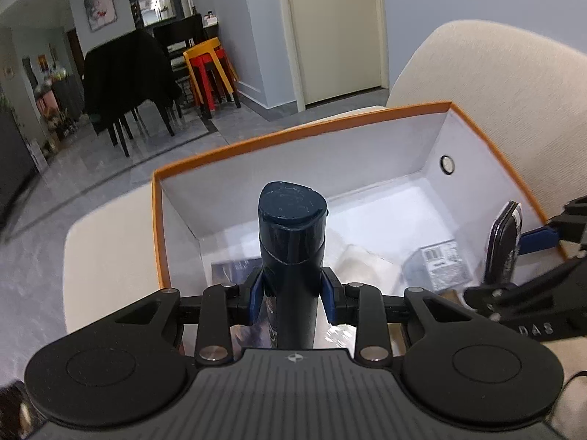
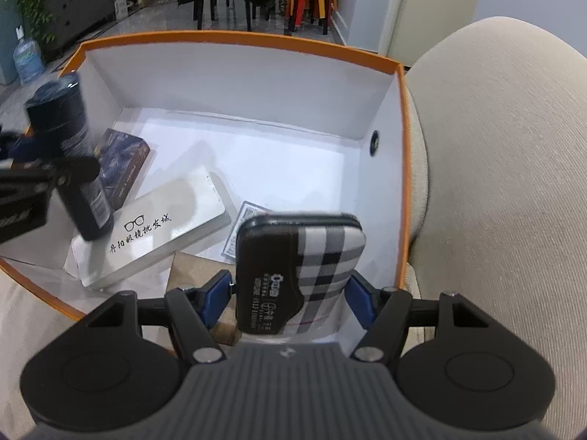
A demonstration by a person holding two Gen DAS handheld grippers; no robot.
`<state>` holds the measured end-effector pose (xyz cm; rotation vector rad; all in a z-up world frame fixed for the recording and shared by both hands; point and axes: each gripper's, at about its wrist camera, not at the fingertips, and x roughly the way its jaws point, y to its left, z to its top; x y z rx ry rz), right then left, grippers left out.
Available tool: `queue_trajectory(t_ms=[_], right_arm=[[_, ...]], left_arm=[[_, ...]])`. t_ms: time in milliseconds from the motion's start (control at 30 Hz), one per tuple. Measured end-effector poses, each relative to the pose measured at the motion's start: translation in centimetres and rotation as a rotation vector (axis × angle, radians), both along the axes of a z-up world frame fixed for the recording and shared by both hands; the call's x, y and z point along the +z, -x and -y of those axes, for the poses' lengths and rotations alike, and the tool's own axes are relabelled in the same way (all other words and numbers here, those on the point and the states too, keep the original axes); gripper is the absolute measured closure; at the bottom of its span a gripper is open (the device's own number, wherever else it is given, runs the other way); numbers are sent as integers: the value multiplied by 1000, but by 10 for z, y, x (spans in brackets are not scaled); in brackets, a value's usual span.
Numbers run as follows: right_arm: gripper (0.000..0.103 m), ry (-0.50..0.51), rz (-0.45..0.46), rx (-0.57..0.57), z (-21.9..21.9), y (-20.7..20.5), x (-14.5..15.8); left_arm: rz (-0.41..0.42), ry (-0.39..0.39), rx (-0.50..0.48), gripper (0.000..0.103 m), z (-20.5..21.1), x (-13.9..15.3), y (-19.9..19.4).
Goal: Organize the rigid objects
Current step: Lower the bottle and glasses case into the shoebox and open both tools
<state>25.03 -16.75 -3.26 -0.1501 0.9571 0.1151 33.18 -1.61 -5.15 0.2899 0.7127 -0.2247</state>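
I tilt both grippers down over the box [image 2: 234, 42] on the sofa [image 2: 513, 183]. Inside lie a white case [image 2: 154, 231], a dark booklet [image 2: 123, 168] and a packet [image 1: 440, 260]. My left gripper [image 1: 292, 289] clamps the bottle [image 1: 291, 242] tight; my right gripper [image 2: 290, 293] is half-wide, gripping the plaid case [image 2: 304, 260].

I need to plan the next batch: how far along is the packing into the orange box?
Already in the orange box: white glasses case and dark printed box. In hand: left gripper holds the dark bottle, right gripper the plaid case. Left: setting both down.
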Motion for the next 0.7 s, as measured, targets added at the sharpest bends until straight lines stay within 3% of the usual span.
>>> queue_trajectory(t_ms=[200,333,700], right_arm=[[36,77,-18,38,-16,-15,-10],[36,138,-19,60,-26,-22,-16],[40,164,39,99,-29,-35,-18]], left_arm=[[5,-120,-41,67,25,-7,-24],[-13,-131,-55,67,39,-15,-42],[-55,-170,-35,67,49,-39,-66]])
